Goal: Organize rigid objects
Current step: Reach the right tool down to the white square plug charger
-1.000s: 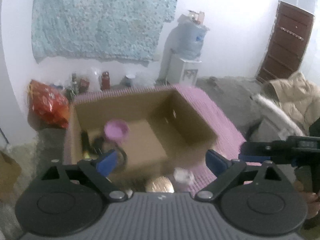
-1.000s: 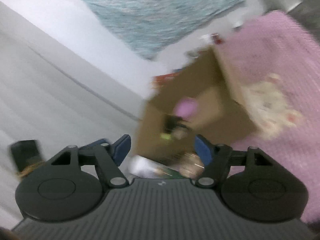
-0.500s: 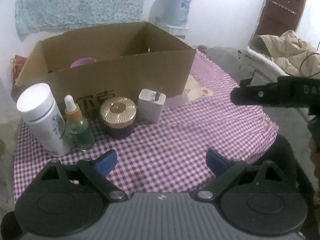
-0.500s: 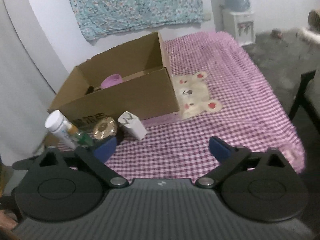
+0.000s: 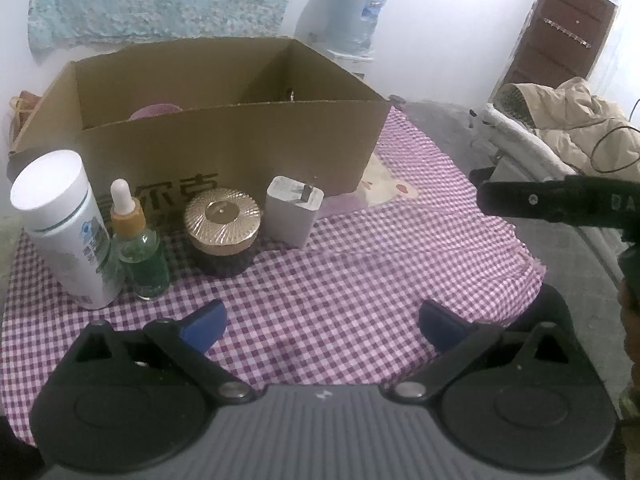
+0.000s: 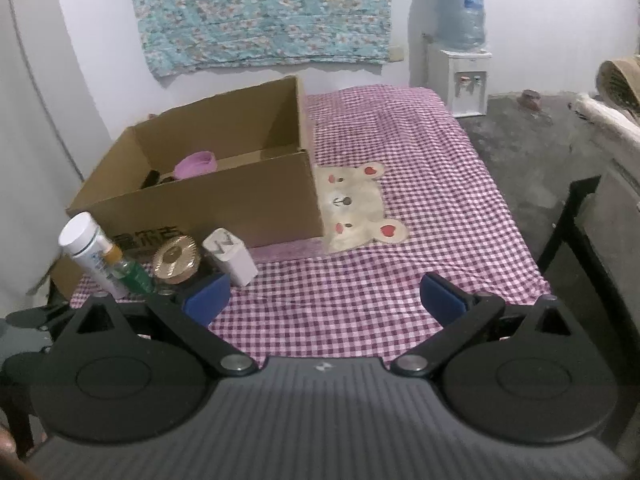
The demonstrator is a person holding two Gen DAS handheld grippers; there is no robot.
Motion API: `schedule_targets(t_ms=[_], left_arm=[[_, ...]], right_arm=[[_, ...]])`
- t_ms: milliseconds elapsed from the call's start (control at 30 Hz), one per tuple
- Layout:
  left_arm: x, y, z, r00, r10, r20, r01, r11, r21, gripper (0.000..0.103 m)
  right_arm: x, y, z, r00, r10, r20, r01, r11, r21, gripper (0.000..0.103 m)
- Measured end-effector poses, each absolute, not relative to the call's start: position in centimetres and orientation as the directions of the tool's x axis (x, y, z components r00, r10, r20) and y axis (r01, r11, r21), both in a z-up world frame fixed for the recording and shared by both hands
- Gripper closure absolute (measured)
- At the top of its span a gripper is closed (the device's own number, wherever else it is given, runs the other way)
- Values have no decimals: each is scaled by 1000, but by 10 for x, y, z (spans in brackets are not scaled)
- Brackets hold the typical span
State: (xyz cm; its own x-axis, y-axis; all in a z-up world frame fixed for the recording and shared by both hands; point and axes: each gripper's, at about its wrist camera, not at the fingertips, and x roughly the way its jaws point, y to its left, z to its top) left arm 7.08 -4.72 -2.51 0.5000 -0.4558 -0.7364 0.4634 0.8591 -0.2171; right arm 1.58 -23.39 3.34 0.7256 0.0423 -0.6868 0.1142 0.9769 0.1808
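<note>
- Cardboard first: we see the box point(image 5: 224, 136) open-topped on the checked cloth point(image 5: 320, 280), printing on its near wall.
- We spot a pink bowl point(image 6: 196, 164) inside the box, toward its left end, with something dark beside it that we cannot make out.
- We count four things lined up on the cloth just in front of the box's near wall.
- We have the white bottle point(image 5: 60, 228) farthest left, upright, cap on.
- We see the dropper bottle point(image 5: 138, 244) right beside it, green glass, amber collar, white bulb on top; whether the two touch, we cannot tell.
- We find the jar point(image 5: 222, 232) next, dark body, ribbed gold lid, standing apart from the dropper bottle.
- We end the row with the charger point(image 5: 294, 210), a white block, prongs folded on top, near the jar.
- We hold the left gripper point(image 5: 320, 322) low over the cloth, short of the row; its jaws have just been opening, they stand wide, and only cloth lies between them.
- We carry the right gripper point(image 6: 324, 296) farther back and higher; its jaws have also just been opening, and now spread wide with nothing in them.
- We catch the right gripper again in the left view, a black bar at the right edge over the cloth's corner.
- We note a bear patch point(image 6: 356, 208) on the cloth at the box's right corner.
</note>
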Motion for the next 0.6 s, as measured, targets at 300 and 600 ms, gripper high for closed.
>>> schedule_targets(t_ms=[300,600], left_arm=[[87,-46,-22,477,-523,-706,476,829,-292,0],[85,-45,-20,501,-507,-702,493,833,-250,0]], right_arm=[[14,-232,35,763,-68,-643,126,991,45,1],[17,-234,33,778,-46,-627,102,993,53,1]])
